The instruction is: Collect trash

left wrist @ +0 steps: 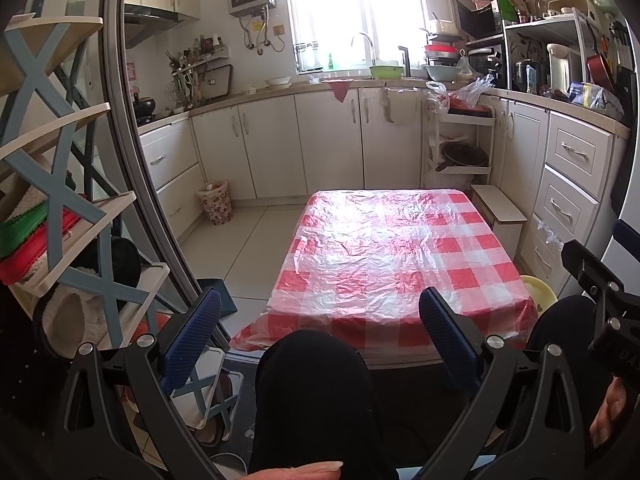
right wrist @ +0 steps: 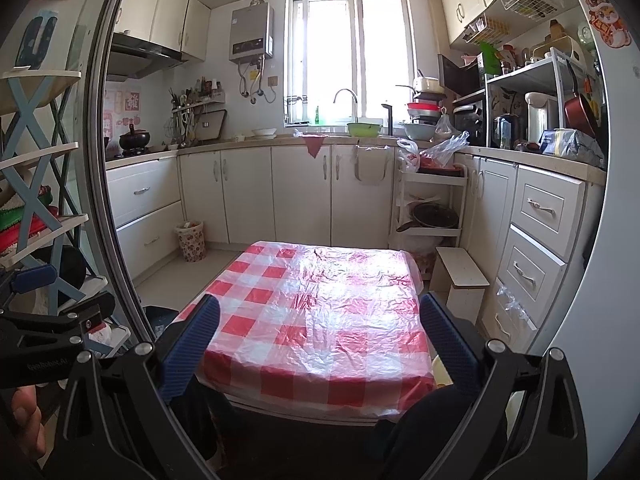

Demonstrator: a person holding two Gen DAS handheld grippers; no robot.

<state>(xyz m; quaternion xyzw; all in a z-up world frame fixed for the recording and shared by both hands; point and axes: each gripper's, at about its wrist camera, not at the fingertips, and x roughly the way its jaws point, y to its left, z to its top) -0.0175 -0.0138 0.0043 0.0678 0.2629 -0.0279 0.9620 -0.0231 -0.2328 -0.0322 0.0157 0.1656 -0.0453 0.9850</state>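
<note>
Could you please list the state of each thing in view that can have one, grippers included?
Left gripper: open, holding nothing.
Right gripper: open, holding nothing.
Table: covered by a wrinkled red checked plastic cloth, nothing on it.
Waste basket: upright on the floor, contents showing at the rim.
Cabinet doors: shut.
Drawers: shut.
Faucet: no water visible.

- Low table (left wrist: 400, 344) standing on the pale tiled floor (left wrist: 256, 236), wearing a red-and-white checked plastic cover (right wrist: 316, 312), crinkled and catching window glare.
- Flowered waste basket (right wrist: 191, 240) sitting on the floor beside the cabinets.
- Small wooden stool (left wrist: 498, 210) standing just beside the table's far right corner.
</note>
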